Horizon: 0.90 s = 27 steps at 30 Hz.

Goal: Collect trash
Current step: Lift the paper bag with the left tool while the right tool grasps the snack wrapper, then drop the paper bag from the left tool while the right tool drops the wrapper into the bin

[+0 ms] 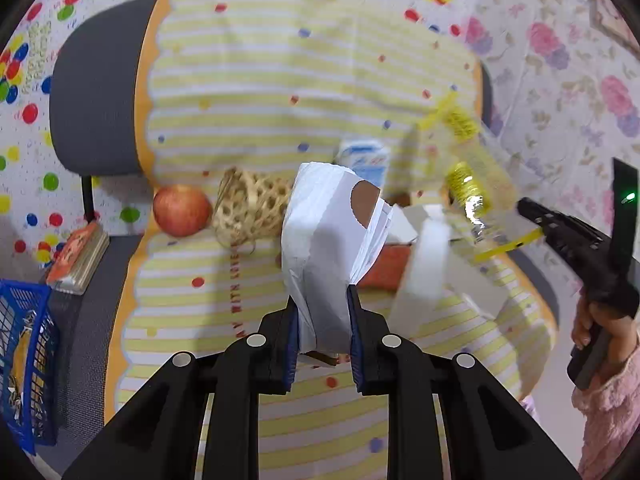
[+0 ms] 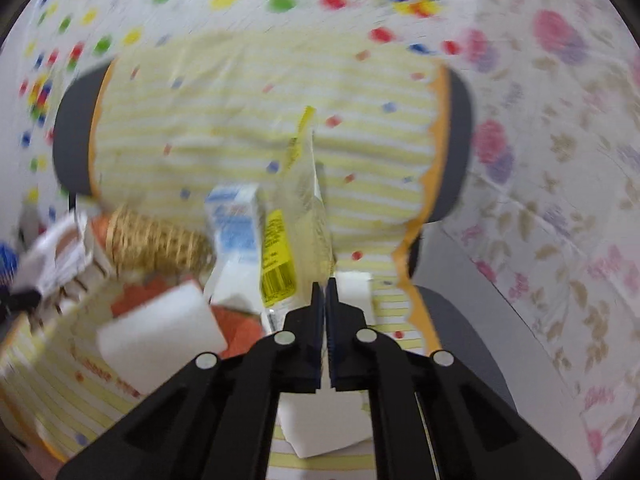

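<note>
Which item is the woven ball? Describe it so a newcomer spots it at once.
Start at the grey chair draped with a yellow-striped cloth. On the seat, against the backrest, lies a row of objects; the woven ball sits between a red apple and the white bag held in the left gripper. It alone is tan, open-lattice wickerwork.

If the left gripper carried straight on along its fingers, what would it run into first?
Probably the orange-and-white box on the striped cloth, just past the white bag that the left gripper is clamped on. The bag hides much of that line, so depth is uncertain.
</note>
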Each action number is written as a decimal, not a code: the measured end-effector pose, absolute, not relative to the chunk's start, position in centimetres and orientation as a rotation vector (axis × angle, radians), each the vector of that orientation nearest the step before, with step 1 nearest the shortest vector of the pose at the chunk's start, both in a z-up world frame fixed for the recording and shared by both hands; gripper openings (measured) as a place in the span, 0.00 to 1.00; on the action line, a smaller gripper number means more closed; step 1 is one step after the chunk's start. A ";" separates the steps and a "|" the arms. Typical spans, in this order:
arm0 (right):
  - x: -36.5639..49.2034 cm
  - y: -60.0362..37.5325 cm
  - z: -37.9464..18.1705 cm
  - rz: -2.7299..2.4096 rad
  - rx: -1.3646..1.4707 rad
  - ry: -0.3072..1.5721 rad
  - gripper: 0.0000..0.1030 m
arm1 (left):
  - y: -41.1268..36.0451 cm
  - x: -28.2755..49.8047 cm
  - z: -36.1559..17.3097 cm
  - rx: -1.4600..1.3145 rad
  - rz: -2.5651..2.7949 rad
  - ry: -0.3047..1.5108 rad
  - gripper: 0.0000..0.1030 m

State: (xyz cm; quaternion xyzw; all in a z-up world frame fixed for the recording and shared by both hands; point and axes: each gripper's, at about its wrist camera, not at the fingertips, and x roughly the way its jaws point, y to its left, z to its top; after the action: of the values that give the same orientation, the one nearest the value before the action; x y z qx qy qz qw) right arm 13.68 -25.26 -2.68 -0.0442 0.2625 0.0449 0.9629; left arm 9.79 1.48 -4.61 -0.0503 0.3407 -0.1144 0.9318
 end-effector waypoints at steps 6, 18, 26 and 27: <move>6.3 -28.0 0.2 0.055 0.052 0.517 0.02 | -1.8 6.5 -2.7 -0.091 -0.335 0.621 0.21; -7.1 -30.3 -2.6 -0.074 0.101 0.593 0.02 | -10.2 -1.2 -5.1 -0.016 -0.552 0.629 0.22; -14.3 -32.8 -5.6 -0.195 0.156 0.666 0.02 | -14.7 -6.0 -7.3 0.059 -0.697 0.661 0.22; -15.2 -33.1 -6.1 -0.209 0.162 0.677 0.02 | -15.3 -6.5 -7.7 0.070 -0.712 0.666 0.22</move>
State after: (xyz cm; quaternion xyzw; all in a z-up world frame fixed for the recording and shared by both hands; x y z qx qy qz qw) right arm -15.17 -33.13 -6.12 0.0791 0.3311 -0.1024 0.9347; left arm -6.49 -15.31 -7.73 0.0338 0.3201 -0.3420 0.8829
